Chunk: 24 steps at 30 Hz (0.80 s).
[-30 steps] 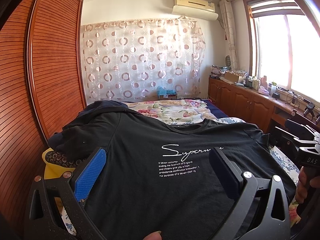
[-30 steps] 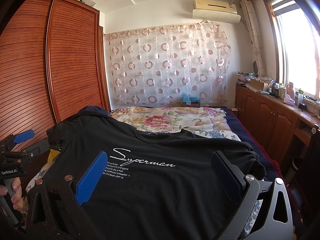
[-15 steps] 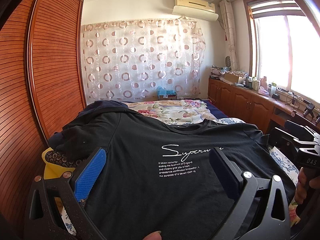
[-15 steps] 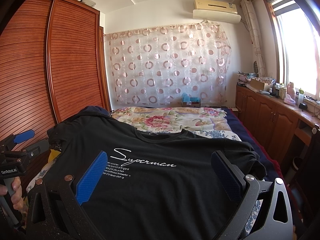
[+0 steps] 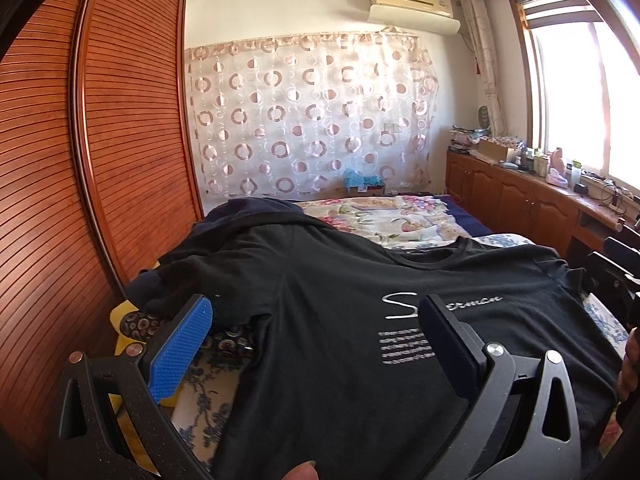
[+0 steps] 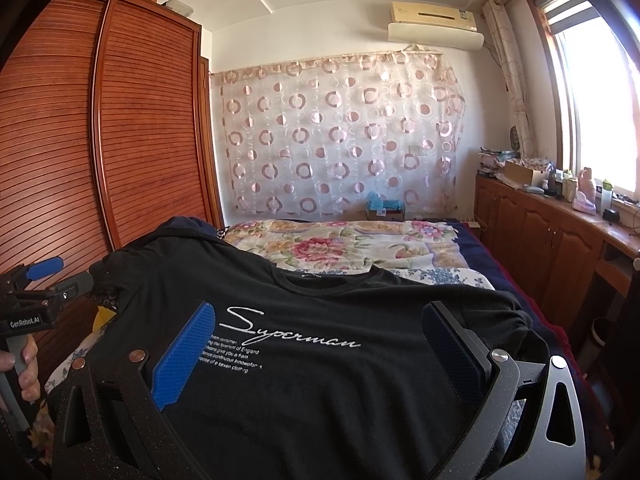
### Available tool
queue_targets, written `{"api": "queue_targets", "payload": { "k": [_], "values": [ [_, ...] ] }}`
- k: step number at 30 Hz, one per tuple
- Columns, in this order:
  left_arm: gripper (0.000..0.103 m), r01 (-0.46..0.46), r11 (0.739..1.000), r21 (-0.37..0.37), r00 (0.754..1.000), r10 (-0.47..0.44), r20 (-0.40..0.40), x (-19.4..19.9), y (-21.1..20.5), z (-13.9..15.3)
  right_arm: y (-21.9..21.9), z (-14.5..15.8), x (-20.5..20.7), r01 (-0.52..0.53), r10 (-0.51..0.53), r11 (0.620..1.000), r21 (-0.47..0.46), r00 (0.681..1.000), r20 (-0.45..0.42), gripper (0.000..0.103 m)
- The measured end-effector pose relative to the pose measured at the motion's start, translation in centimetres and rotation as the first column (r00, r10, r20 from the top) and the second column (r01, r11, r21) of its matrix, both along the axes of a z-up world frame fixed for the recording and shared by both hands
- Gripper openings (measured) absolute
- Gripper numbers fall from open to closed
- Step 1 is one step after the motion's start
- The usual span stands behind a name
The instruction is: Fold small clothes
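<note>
my left gripper (image 5: pixel 316 340) fingers spread apart over the black t-shirt (image 5: pixel 360 352) lying flat on the bed (image 6: pixel 360 248), my right gripper (image 6: pixel 320 348) likewise apart, floral bedspread bare beyond the collar

Slatted wardrobe (image 6: pixel 100 128), circle-patterned curtain (image 6: pixel 340 136), air conditioner (image 6: pixel 434 20)

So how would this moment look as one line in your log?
stage: fold not begun | shirt: black, spread flat on bed, print up | left gripper: open, over left sleeve side | right gripper: open, over print
</note>
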<state>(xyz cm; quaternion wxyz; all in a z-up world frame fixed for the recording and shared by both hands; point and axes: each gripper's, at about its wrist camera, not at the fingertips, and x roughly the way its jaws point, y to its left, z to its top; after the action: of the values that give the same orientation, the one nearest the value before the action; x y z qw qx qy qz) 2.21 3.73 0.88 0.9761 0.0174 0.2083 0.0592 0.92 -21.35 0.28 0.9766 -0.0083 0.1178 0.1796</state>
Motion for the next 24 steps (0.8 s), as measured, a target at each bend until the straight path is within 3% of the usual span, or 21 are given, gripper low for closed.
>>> {"api": "queue_targets", "payload": {
  "k": [9, 13, 18, 24],
  "values": [
    [0.103, -0.039, 0.999, -0.023, 0.999, 0.038, -0.035, 1.2, 4.1, -0.7, 1.3, -0.3, 1.9, -0.048, 0.048, 0.998, -0.028, 0.999, -0.001, 0.103],
    [0.103, -0.057, 0.998, -0.032, 0.997, 0.055, -0.044, 1.9, 6.3, -0.7, 1.8, -0.5, 3.1, -0.126, 0.125, 0.992, -0.025, 0.991, -0.037, 0.103],
    [0.103, -0.048, 0.998, -0.049, 0.997, 0.045, -0.061, 3.3, 9.4, -0.5, 2.4, -0.1, 6.1, -0.196, 0.191, 0.979, -0.063, 0.979, -0.067, 0.103],
    [0.103, -0.096, 0.995, -0.003, 0.991, 0.095, -0.094, 5.5, 12.3, -0.7, 2.8, 1.4, 11.4, -0.261, 0.253, 0.961, -0.088, 0.963, -0.088, 0.103]
  ]
}}
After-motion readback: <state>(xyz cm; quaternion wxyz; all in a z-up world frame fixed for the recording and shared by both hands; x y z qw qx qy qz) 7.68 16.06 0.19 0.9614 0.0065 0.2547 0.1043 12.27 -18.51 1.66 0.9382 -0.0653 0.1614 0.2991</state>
